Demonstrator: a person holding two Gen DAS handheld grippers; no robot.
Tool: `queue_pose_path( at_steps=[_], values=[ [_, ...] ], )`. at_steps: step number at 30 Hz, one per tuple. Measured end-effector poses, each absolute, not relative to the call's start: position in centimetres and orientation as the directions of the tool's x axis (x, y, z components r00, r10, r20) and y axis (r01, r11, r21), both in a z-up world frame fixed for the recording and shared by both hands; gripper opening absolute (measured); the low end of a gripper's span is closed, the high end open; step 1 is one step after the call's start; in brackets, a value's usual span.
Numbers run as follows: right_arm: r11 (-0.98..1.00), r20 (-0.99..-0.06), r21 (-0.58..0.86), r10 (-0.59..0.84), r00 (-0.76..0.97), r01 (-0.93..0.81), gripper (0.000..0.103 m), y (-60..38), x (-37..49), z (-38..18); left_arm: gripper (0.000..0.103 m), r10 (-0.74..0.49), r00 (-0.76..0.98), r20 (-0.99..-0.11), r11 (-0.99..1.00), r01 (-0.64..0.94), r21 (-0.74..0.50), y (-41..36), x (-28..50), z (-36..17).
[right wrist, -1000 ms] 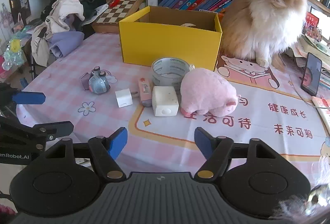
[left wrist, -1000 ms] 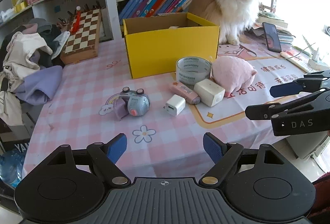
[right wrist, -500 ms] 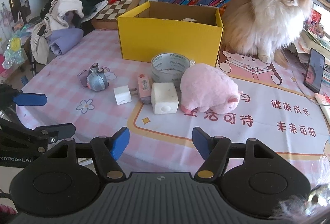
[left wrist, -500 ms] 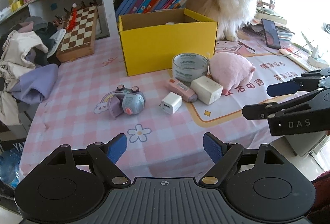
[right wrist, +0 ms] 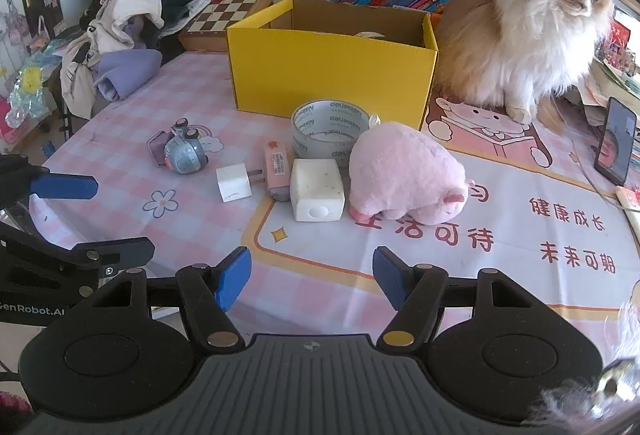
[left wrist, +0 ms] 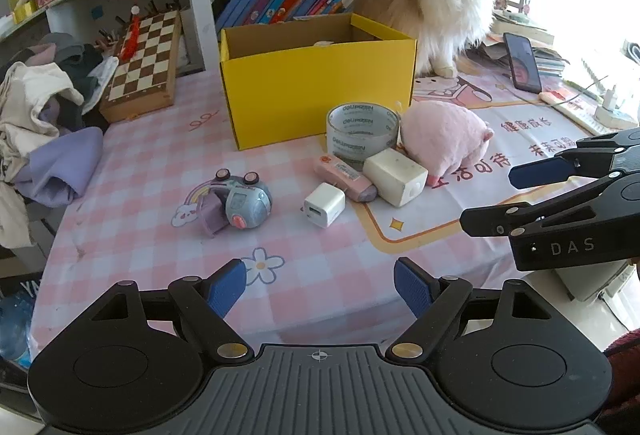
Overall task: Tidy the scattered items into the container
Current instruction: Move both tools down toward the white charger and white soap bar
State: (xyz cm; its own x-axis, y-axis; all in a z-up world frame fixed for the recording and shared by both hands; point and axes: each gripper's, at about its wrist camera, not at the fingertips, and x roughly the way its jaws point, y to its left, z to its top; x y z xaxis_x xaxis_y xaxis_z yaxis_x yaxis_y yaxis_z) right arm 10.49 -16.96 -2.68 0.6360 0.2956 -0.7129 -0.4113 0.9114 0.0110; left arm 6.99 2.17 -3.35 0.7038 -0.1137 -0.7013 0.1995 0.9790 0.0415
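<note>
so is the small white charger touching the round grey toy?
Apart. The left wrist view shows bare tablecloth between the charger and the grey toy; the right wrist view shows the same gap.

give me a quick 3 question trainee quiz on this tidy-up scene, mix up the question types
1. True or false: the tape roll stands directly in front of the yellow box.
2. Which item lies nearest the left claw?
A. pink plush pig
B. white charger cube
C. chessboard
3. Fill in: neither the left claw nor the right claw holds anything; both are ____.

Key: 1 true; 2 B; 3 open
</note>
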Motion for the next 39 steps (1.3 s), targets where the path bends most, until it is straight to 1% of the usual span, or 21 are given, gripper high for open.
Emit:
queue_pose_path(
  at_steps=[39],
  values=[
    [0.892, -0.73, 0.009, 0.314, 0.607, -0.451, 0.065, -16.4, 13.6, -2.8, 0.082, -0.133, 0.697, -0.705, 0.978, 0.206, 0.019, 1.9, 8.9, -3.6]
  ],
)
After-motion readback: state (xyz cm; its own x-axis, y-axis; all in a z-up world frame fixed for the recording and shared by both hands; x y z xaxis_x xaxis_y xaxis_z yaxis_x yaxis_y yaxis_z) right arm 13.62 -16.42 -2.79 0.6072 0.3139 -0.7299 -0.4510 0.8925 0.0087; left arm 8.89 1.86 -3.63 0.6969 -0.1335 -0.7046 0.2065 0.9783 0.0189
